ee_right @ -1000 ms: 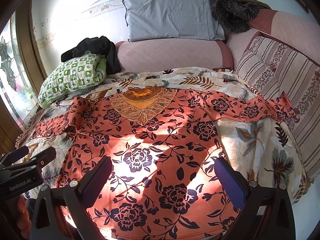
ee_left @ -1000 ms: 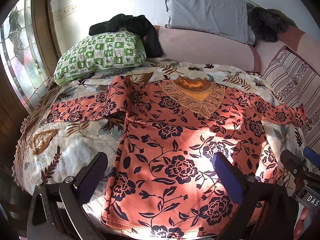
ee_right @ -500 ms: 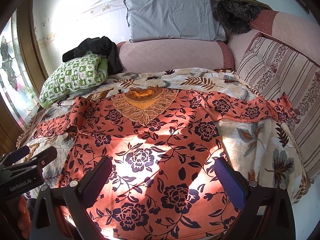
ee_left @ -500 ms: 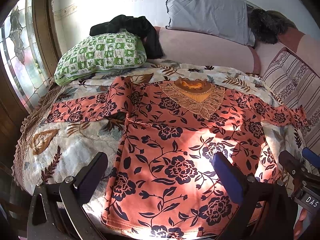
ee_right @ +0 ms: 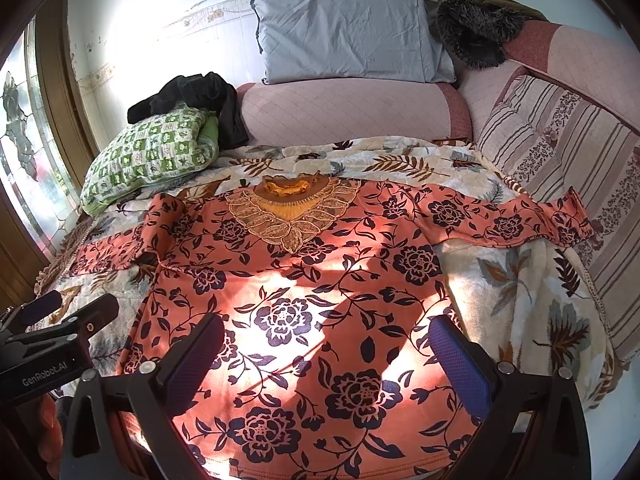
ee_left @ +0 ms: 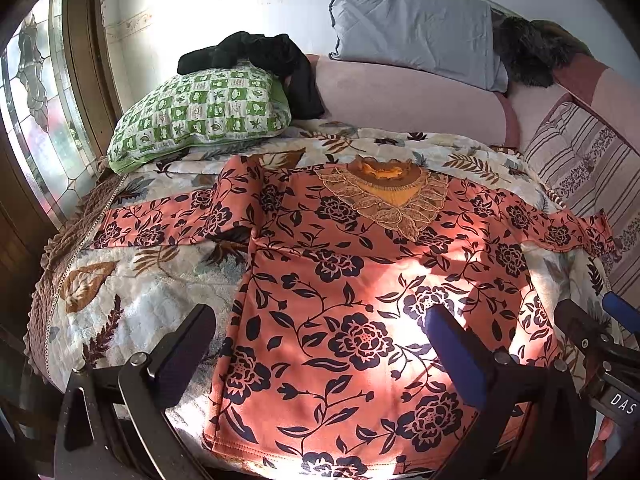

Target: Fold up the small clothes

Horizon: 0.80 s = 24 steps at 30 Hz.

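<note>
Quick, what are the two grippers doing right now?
Left gripper: open, holding nothing, over the flowered top.
Right gripper: open, holding nothing.

I saw the top [ee_left: 360,280] lying flat on the blanket [ee_left: 120,300], sleeves out to both sides, with pillows [ee_right: 152,152] behind it against the wall.
</note>
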Each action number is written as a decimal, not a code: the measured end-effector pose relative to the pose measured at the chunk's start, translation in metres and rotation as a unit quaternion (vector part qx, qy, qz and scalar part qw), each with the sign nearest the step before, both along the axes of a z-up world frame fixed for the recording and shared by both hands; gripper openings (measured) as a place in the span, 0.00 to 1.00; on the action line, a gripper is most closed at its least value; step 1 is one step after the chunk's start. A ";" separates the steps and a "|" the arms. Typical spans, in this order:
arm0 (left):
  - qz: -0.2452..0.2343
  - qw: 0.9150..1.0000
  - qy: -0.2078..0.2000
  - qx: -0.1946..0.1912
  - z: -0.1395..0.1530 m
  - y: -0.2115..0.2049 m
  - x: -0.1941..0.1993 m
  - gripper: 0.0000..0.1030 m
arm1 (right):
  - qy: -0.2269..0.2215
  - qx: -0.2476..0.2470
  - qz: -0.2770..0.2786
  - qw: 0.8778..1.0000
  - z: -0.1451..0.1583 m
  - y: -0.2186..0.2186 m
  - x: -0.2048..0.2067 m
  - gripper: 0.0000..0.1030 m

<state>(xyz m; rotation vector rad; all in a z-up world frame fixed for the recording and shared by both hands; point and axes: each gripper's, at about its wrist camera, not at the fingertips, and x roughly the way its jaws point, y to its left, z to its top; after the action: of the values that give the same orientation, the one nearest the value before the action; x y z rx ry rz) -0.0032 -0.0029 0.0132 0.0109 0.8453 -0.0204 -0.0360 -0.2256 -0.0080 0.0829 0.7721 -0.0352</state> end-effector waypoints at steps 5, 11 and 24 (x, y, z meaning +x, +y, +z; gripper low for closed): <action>-0.001 1.000 -0.002 -0.001 0.000 0.000 -0.001 1.00 | -0.001 0.001 0.001 1.000 0.001 0.001 0.000 1.00; -0.002 1.000 -0.003 0.001 -0.001 -0.001 0.000 1.00 | -0.004 -0.002 0.003 1.000 0.002 0.003 0.000 1.00; 0.081 0.996 0.032 0.006 -0.035 0.064 0.025 1.00 | 0.028 0.085 -0.012 0.996 -0.026 -0.040 0.004 1.00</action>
<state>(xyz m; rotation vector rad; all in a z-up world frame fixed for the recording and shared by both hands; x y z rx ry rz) 0.0213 0.0607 -0.0216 -0.0467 0.9074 0.1373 -0.0324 -0.2660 -0.0342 0.2541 0.8294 0.0050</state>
